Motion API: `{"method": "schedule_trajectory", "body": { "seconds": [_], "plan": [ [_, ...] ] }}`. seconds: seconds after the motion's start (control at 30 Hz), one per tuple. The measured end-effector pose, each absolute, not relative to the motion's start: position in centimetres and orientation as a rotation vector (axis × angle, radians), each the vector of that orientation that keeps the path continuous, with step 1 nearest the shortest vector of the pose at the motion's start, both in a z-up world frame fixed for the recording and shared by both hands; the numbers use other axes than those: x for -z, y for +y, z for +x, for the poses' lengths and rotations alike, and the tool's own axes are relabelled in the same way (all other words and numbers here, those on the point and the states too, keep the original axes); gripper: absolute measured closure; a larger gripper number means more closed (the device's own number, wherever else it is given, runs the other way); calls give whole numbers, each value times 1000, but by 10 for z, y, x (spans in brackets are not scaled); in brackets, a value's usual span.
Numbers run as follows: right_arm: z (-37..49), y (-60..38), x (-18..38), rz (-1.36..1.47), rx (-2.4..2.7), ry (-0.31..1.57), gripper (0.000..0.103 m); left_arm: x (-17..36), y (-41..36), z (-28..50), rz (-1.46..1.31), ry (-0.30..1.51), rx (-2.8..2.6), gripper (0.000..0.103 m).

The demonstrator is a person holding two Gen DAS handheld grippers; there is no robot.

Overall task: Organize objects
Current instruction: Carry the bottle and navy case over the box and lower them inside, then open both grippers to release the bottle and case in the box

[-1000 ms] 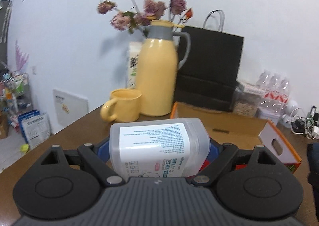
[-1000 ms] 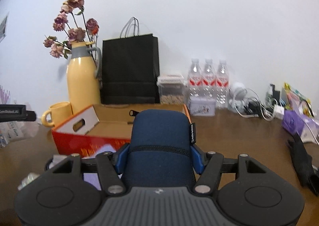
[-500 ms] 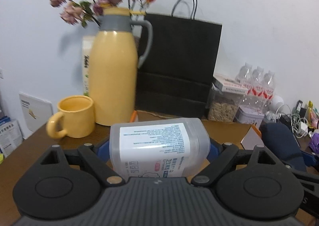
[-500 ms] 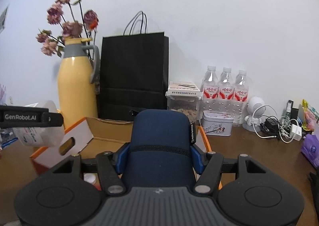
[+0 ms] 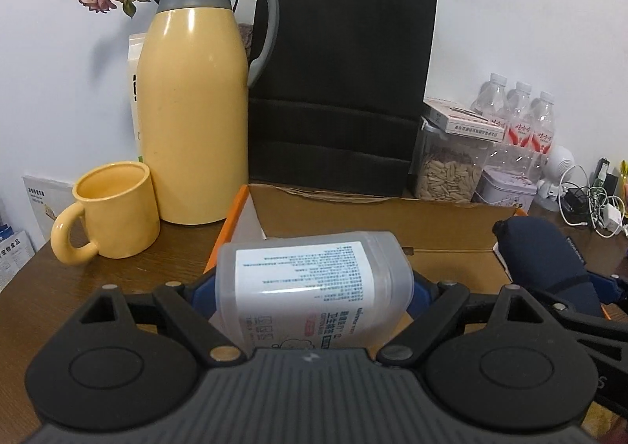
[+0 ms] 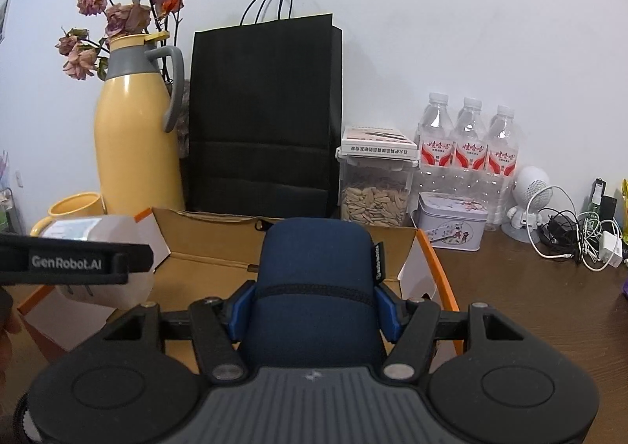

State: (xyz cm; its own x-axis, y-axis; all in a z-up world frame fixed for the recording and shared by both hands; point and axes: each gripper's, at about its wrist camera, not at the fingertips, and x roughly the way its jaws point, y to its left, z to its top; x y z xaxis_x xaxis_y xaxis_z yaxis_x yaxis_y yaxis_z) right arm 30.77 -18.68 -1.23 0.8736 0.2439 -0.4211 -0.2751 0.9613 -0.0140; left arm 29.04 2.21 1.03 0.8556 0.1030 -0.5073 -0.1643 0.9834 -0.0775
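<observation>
Left gripper [image 5: 314,287] clamps a translucent white plastic tub with a printed paper label [image 5: 314,283], lying on its side between the blue pads; jaws stand wide because the tub is wide. Right gripper [image 6: 314,302] pinches a rounded navy-blue fabric pouch with a zip seam [image 6: 314,287], pads pressed into both flanks. Both loads hang over the open cardboard box with orange outer walls [image 6: 219,248] on the brown wooden table [image 5: 59,287].

Risks, as judged from here:
- The two grippers are close together. In the right wrist view the left one's black finger and the tub sit just beside the box's left flap; a release at the same time could knock one load against the other.
- The tub is smooth and rounded. If the grip slackens before it is low in the box, it may roll or land on the flap rather than inside.
- The pouch is soft, so the pads may be holding cloth more than body. It could sag or slip on a tilt.
- The yellow ceramic mug [image 5: 114,212] and tall yellow thermos jug with grey collar [image 5: 194,110] stand just left of the box. A wide leftward swing could strike them.
- The box's upright flaps could catch a finger on descent and drag the box.
</observation>
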Motion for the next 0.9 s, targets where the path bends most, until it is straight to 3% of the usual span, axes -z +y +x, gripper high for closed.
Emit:
{"method": "schedule_trajectory", "body": {
  "seconds": [0.37, 0.43, 0.47, 0.57, 0.9],
  "plan": [
    [307, -183, 14, -89, -269, 444, 40, -10, 23, 293, -121, 532, -153, 13],
    [310, -184, 16, -84, -272, 460, 38, -11, 24, 292, -125, 523, -161, 1],
    [310, -184, 16, -82, -272, 462, 34, -12, 25, 291, -127, 514, -162, 0],
    [308, -185, 13, -79, -272, 446, 6, -13, 25, 289, -133, 509, -166, 0],
    [308, -186, 12, -83, -277, 452, 3, -12, 24, 291, -128, 526, -170, 0]
  ]
}}
